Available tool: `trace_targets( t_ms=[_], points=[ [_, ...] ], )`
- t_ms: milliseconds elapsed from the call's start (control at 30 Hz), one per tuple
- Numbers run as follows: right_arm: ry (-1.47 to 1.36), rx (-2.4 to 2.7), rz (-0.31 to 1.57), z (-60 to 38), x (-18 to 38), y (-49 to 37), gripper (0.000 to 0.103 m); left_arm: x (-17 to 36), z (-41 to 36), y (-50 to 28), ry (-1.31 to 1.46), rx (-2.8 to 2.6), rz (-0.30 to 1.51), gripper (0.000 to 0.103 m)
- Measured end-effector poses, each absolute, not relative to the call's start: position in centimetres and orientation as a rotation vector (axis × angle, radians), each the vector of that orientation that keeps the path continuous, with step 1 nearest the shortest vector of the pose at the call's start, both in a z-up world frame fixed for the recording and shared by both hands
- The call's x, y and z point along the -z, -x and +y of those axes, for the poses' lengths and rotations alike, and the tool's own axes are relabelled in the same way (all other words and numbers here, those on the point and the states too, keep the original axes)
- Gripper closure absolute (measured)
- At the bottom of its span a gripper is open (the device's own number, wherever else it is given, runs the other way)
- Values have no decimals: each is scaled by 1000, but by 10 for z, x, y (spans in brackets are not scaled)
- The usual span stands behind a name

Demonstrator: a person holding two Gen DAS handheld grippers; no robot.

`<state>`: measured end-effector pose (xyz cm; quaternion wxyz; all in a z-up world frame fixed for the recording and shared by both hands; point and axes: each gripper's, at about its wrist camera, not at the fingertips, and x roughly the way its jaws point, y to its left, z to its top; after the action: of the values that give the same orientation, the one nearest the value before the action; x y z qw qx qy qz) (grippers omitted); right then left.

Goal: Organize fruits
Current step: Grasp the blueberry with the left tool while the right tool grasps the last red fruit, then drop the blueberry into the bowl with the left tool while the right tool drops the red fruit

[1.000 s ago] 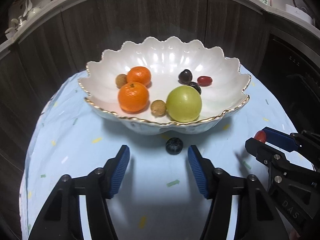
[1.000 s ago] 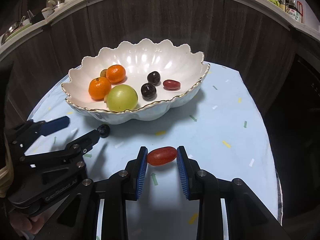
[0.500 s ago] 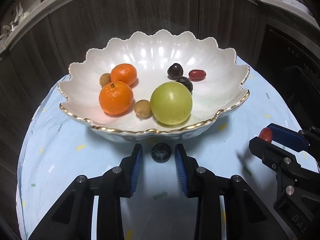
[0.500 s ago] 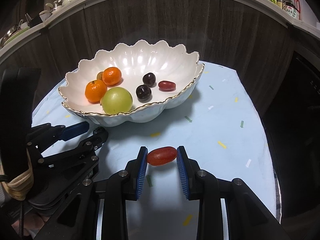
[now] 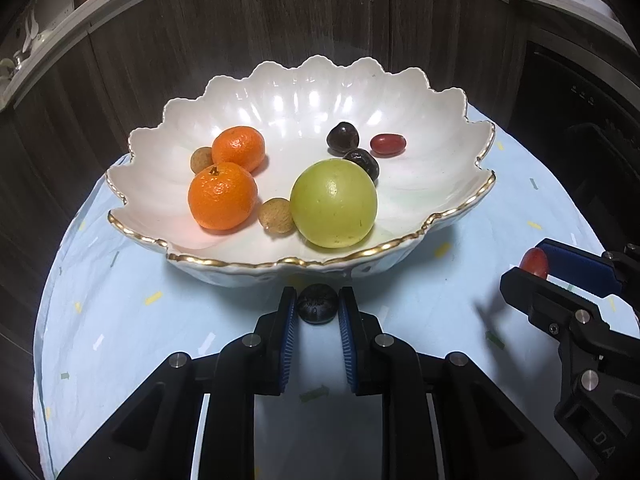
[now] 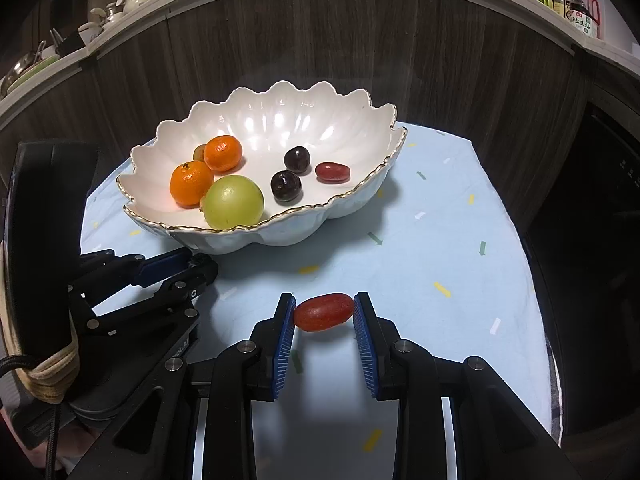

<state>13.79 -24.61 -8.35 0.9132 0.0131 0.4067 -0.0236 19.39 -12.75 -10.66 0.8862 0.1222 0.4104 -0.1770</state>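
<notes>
Through the left wrist camera I am looking down over my left gripper (image 5: pixel 318 312). Its blue-padded jaws have just been closing and are now pressing on both sides of a small dark berry (image 5: pixel 317 304), which is sitting on the pale blue tablecloth (image 5: pixel 120 320) just in front of the white scalloped bowl (image 5: pixel 460 216) with its gold rim. Inside the bowl are lying two mandarins (image 5: pixel 223 195), a large green fruit (image 5: pixel 334 204), two small brown fruits (image 5: pixel 276 215), two dark cherries (image 5: pixel 342 136) and a red grape (image 5: pixel 388 144). At the right edge my right gripper (image 5: pixel 538 268) is showing, with a red fruit peeking between its fingertips.

Through the right wrist camera I am seeing my right gripper (image 6: pixel 324 312) holding an oblong red grape tomato (image 6: pixel 324 312) sideways between its blue pads, narrow around it, hanging above the tablecloth (image 6: pixel 440 240) and well in front of the bowl (image 6: pixel 280 236). The left gripper (image 6: pixel 200 270) is reaching in from the left, its tips close to the bowl's near wall; from here I cannot tell what it is gripping.
</notes>
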Motion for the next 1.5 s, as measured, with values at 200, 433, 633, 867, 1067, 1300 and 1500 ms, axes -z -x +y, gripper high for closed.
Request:
trace_targets(
  t_ms=[200,433,633,867,1067,1300,1500],
  points=[
    [-25,39,831,-243,81,-136,72,102,-121,-186,-258,362,858,81],
    [-20,16,810,-233,72,-130,72,90,-107,-170,-252,347,847,81],
    [-6,3,777,-223,60,-124,72,69,-90,-159,-234,335,818,81],
    [5,14,751,-221,43,-124,72,38,-81,-159,-223,337,758,81],
    [15,23,727,-222,26,-131,72,18,-83,-171,-225,337,715,81],
    [27,34,700,-223,9,-152,72,4,-82,-193,-215,333,697,81],
    [20,42,721,-227,12,-176,72,7,-83,-212,-220,320,704,81]
  ],
)
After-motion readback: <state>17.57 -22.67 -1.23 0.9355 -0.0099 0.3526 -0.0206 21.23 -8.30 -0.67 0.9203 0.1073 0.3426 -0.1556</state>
